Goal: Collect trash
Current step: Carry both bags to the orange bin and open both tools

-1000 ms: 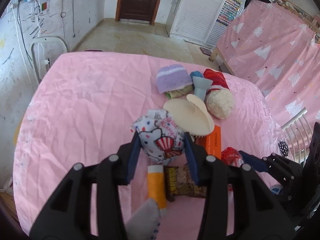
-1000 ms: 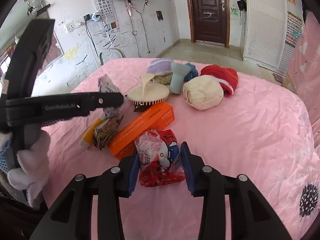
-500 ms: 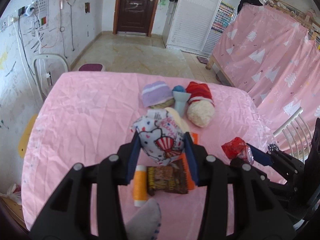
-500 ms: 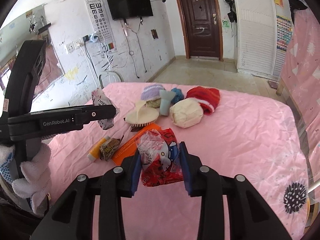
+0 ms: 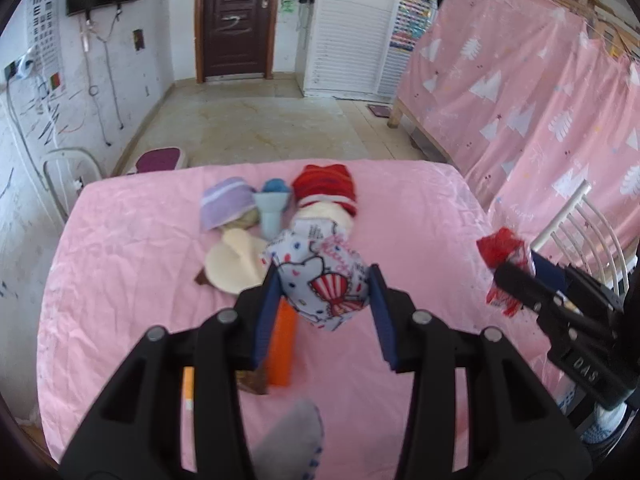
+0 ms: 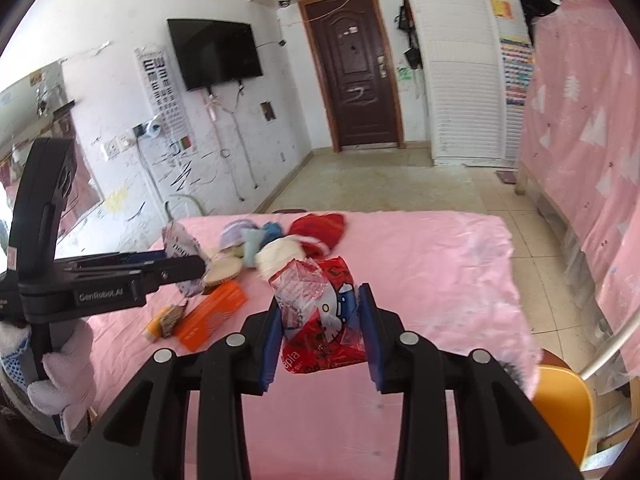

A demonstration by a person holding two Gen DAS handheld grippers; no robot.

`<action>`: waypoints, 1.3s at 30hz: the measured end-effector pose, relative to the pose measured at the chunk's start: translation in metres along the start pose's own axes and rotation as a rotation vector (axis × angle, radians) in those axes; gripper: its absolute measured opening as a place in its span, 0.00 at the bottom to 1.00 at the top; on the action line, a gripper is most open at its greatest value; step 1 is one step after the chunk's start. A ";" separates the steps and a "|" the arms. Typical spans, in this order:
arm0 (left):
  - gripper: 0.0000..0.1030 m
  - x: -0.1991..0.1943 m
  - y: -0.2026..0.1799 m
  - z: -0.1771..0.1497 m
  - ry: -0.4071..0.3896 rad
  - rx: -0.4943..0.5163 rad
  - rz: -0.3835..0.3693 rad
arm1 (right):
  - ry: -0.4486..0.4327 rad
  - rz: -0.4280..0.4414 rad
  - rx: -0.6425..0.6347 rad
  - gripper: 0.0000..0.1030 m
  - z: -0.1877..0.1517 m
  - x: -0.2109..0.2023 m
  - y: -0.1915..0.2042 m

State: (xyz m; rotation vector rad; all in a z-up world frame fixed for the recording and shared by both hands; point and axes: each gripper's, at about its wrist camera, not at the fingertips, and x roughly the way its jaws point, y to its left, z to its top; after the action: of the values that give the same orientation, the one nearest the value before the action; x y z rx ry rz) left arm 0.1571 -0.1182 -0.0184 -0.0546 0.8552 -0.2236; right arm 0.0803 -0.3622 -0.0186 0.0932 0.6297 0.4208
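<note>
Surface: pink bedsheet (image 5: 120,280) below both grippers.
Left gripper (image 5: 323,276): clamped on white wrapper (image 5: 320,280).
Right gripper (image 6: 318,320): clamped on red wrapper (image 6: 320,320).
Risk: slick film could slip out downward.

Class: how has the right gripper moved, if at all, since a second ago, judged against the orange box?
Yes. The right gripper, shut on the red wrapper, has risen and pulled back: the orange box on the pink bedspread now sits smaller and farther left.
</note>
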 end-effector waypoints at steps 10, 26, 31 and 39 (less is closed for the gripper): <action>0.40 0.017 -0.075 0.010 0.014 0.136 -0.043 | -0.047 -0.128 0.069 0.24 -0.013 -0.041 -0.072; 0.40 0.055 -0.196 0.013 0.101 0.317 -0.146 | -0.034 -0.247 0.182 0.25 -0.054 -0.081 -0.175; 0.40 0.065 -0.232 0.009 0.149 0.352 -0.240 | -0.025 -0.253 0.226 0.25 -0.068 -0.090 -0.197; 0.52 0.066 -0.286 0.001 0.191 0.406 -0.366 | -0.037 -0.252 0.282 0.29 -0.077 -0.102 -0.213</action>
State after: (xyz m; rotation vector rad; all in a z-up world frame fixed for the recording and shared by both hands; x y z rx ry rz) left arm 0.1504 -0.4112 -0.0274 0.1945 0.9722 -0.7516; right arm 0.0363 -0.6010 -0.0694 0.2863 0.6521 0.0843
